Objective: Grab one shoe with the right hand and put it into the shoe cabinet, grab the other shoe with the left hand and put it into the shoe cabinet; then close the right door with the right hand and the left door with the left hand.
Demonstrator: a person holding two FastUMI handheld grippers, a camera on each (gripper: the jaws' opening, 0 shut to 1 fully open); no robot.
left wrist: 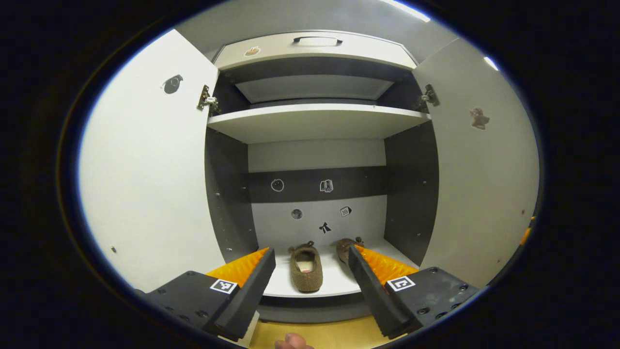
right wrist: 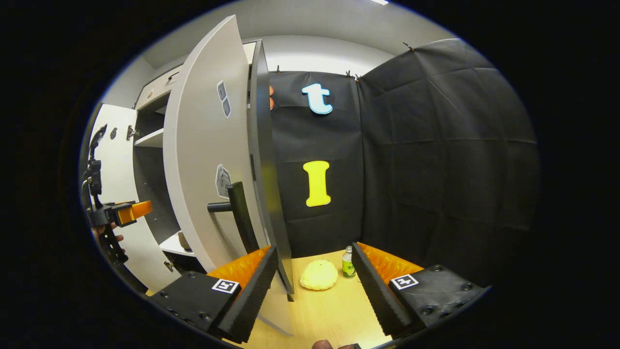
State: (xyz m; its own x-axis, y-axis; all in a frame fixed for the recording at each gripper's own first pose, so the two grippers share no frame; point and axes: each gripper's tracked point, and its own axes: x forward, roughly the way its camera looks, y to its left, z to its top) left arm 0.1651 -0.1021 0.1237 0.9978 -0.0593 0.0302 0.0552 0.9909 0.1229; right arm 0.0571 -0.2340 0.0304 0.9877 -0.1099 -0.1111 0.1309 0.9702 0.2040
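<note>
Both shoes [left wrist: 306, 266] shelved, right gripper [right wrist: 315, 276] wide open and empty beside right door [right wrist: 203, 160], handle [right wrist: 240, 213] just left of jaws.

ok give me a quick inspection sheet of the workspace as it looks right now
surface: pale wood floor, bare in front of the cabinet
job's things: two brown shoes, one centred and one to its right, on the bottom shelf; left door and right door both open
clutter: yellow cushion-like lump and small bottle on the floor beside the cabinet
grippers: left tongs open, empty; right tongs open, empty, near the right door's handle
cables: nothing seen
surroundings: black cloth wall
</note>
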